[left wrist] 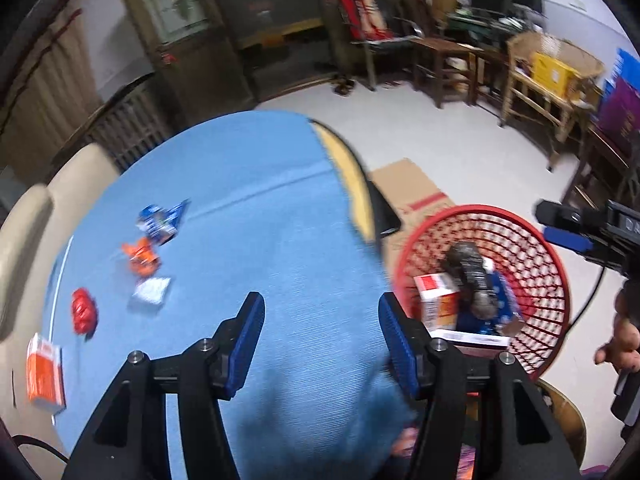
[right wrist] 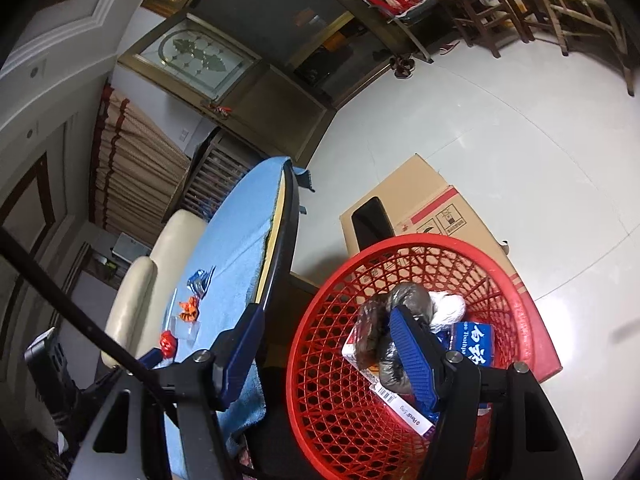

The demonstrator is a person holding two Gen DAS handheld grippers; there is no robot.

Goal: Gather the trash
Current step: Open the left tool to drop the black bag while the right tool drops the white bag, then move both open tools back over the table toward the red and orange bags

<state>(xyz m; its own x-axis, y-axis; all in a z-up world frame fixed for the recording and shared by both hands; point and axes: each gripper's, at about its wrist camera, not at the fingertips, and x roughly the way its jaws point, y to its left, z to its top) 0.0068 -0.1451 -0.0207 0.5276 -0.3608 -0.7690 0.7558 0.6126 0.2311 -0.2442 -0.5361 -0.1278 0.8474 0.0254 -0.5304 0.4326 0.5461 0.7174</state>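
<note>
Both grippers stand with fingers spread wide and nothing between them: the left gripper [left wrist: 322, 338] hangs over the blue-covered bench [left wrist: 248, 208], the right gripper [right wrist: 328, 346] over the rim of the red basket [right wrist: 320, 360] on the floor just beside the bench. Left on the cloth are a blue wrapper [left wrist: 160, 222], an orange wrapper [left wrist: 141, 257], a clear packet [left wrist: 151, 292], a red crumpled wrapper [left wrist: 84, 312] and an orange box [left wrist: 45, 374]. In the basket lie a dark bag [right wrist: 376, 320], a blue box [right wrist: 476, 342] and other cartons.

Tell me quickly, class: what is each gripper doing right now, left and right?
Left gripper: open, holding nothing, above the blue tablecloth.
Right gripper: open, holding nothing, over the rim of the red basket.
</note>
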